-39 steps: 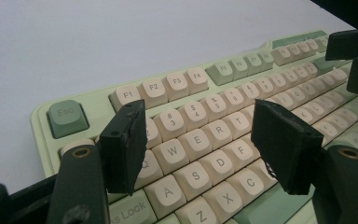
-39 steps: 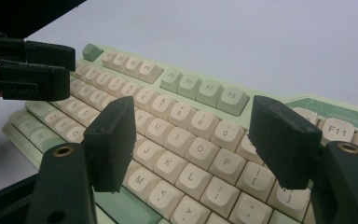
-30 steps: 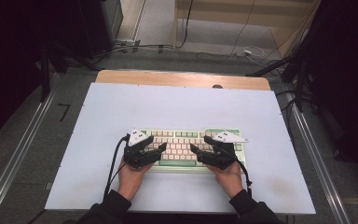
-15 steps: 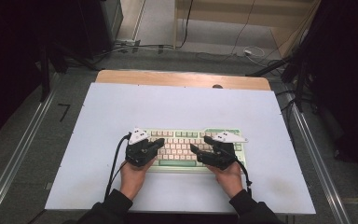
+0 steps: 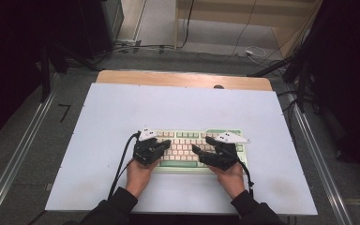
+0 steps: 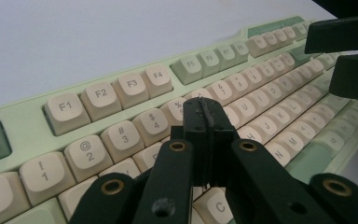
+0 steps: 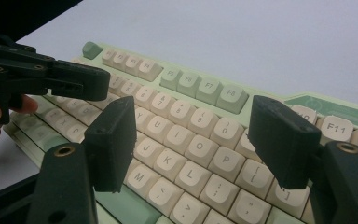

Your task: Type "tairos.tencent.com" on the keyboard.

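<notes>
Keyboard (image 5: pixel 194 149) at table's (image 5: pixel 122 108) near edge. Left gripper (image 6: pixel 204 116) clenched, empty, tip over number row — poised to press. Right gripper (image 7: pixel 193 140) spread, hovering over letters. No key visibly pressed — typing apparently just starting.

Black hand-held gripper (image 5: pixel 165 143) with brass rivets, dark sleeves (image 5: pixel 115 206).

white table top (image 5: pixel 178 108), wooden strip (image 5: pixel 183 78) at its far edge, floor cables (image 5: pixel 215 51) beyond
</notes>
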Motion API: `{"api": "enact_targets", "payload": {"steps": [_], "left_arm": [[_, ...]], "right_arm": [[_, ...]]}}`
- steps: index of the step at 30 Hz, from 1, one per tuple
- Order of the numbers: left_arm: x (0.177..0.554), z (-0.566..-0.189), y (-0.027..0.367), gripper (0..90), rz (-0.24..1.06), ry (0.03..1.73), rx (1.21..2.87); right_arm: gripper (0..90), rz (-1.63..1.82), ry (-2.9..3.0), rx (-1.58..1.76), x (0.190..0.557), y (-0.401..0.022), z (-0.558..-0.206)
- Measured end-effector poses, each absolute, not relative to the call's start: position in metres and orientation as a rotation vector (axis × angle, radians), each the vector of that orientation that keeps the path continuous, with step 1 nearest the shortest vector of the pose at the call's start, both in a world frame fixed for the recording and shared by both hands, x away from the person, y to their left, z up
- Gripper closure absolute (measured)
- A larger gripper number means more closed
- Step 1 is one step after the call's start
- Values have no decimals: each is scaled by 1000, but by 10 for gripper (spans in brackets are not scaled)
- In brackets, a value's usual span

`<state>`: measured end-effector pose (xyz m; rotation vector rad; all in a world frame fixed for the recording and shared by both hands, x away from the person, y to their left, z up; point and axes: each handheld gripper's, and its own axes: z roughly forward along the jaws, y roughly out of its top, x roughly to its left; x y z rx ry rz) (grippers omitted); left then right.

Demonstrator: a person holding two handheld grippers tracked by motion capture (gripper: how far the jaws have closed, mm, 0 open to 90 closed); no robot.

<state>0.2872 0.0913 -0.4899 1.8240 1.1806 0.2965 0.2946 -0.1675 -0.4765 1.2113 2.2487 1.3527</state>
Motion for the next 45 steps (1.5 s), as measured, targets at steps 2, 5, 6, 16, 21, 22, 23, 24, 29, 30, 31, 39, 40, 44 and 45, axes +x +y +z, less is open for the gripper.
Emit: {"api": "enact_targets", "payload": {"steps": [2,5,6,16,21,22,23,24,29,30,31,39,40,44,45], "left_arm": [[288,-490,89,900,295,1177,1825],[289,-490,86,900,291,1171,1834],[290,-490,85,900,290,1171,1835],[294,-494,77,900,287,1182,1868],[295,-493,73,900,281,1177,1910],[294,-491,75,900,278,1170,1898],[293,-489,77,900,284,1170,1873],[292,-486,80,900,291,1166,1852],[285,-473,94,724,332,1152,1780],[284,-472,97,686,335,1149,1776],[282,-471,100,638,340,1148,1779],[270,-476,129,445,395,1216,1740],[268,-476,131,426,412,1221,1737],[263,-473,140,340,393,1215,1759],[262,-474,143,321,375,1214,1760]], "right_arm": [[306,1350,2250,1212,294,-167,-477],[306,1350,2252,1207,294,-167,-477],[306,1350,2253,1207,294,-167,-477],[306,1349,2257,1208,294,-167,-477],[306,1345,2261,1206,294,-167,-477],[307,1346,2260,1205,294,-167,-477],[307,1349,2258,1205,294,-167,-477],[307,1351,2255,1202,294,-167,-477],[310,1354,2246,1219,294,-170,-476],[310,1353,2246,1220,294,-170,-476],[310,1354,2244,1219,295,-171,-476],[312,1349,2247,1222,293,-174,-477],[313,1349,2249,1221,293,-175,-477],[315,1350,2247,1231,293,-179,-478],[316,1347,2247,1233,293,-180,-478]]}}
